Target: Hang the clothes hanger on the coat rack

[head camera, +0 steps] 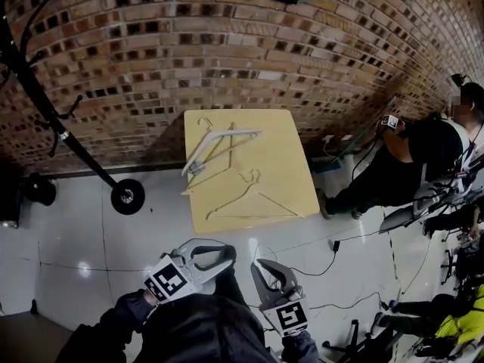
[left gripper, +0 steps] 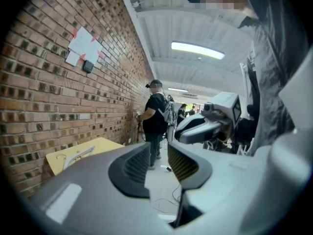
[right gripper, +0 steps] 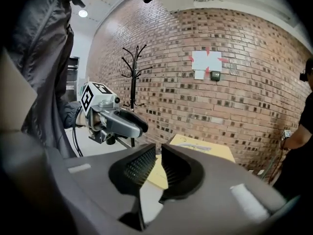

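Note:
A yellow table [head camera: 291, 169] stands against the brick wall. On it lie a white hanger [head camera: 215, 146] and a thin pale hanger [head camera: 253, 201]. The black coat rack [head camera: 41, 100] leans across the left of the head view, and its round base [head camera: 127, 197] rests on the floor. It stands upright [right gripper: 133, 77] in the right gripper view. Both grippers hover low in front of the table and hold nothing. My left gripper [head camera: 225, 257] [left gripper: 159, 153] is open with a clear gap. My right gripper [head camera: 266, 272] [right gripper: 159, 153] is open by a narrow gap only.
A person in black [head camera: 408, 157] stands right of the table, also seen in the left gripper view as a person [left gripper: 156, 119]. Cables [head camera: 325, 259] trail over the white floor. Chairs and gear [head camera: 446, 225] crowd the right edge.

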`<act>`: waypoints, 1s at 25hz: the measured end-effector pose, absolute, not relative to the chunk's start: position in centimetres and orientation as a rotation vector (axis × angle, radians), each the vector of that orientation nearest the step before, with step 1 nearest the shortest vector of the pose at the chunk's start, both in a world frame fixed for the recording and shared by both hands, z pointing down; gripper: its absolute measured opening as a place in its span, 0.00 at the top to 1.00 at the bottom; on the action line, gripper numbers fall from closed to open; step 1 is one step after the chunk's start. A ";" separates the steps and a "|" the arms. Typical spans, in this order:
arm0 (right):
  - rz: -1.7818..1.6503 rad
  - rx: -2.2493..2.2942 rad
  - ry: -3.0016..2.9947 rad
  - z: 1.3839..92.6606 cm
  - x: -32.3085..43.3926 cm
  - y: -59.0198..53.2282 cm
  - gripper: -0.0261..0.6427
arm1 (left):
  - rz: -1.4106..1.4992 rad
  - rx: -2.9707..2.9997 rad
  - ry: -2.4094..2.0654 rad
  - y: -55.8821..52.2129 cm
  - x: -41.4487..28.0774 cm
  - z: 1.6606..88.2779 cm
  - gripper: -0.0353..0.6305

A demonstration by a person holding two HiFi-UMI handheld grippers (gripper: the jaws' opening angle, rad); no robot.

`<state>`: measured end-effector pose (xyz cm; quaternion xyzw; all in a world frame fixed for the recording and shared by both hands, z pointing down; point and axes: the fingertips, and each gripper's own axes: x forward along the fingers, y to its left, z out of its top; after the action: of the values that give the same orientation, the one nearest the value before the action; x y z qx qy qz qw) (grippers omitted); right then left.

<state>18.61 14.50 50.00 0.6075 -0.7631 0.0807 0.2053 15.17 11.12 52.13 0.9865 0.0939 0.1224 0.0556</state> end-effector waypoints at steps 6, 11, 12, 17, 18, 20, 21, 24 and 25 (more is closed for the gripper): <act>0.281 1.633 -2.180 52.6 27.2 12.6 0.84 | 0.466 3.011 0.188 8.6 24.5 54.5 0.77; 0.304 1.536 -2.186 55.1 34.1 10.3 0.83 | 0.530 3.025 0.065 4.5 31.0 56.3 0.76; 0.309 1.521 -2.181 55.8 35.3 9.8 0.83 | 0.556 3.022 0.049 3.8 31.8 57.1 0.76; 0.355 1.435 -2.136 62.1 39.7 7.2 0.82 | 0.741 2.945 -0.005 0.5 34.1 64.4 0.74; 0.359 1.398 -2.116 63.6 40.3 6.6 0.82 | 0.778 2.920 -0.016 -0.1 34.2 66.1 0.74; 0.367 1.311 -2.067 66.7 41.2 5.6 0.82 | 0.828 2.852 -0.039 -1.0 34.0 69.1 0.74; 0.376 1.270 -2.043 68.1 41.6 5.2 0.80 | 0.849 2.819 -0.051 -1.2 33.9 70.3 0.74; 0.453 1.198 -2.011 71.8 42.6 4.0 0.80 | 0.903 2.771 -0.073 -1.6 34.2 73.0 0.74; 0.480 1.179 -2.001 73.0 42.8 3.7 0.80 | 0.922 2.756 -0.074 -1.7 34.4 73.9 0.74</act>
<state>42.84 3.67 73.00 0.4608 -0.7820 0.1876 0.3755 34.36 -1.66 73.94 0.9415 -0.0254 0.3150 0.1167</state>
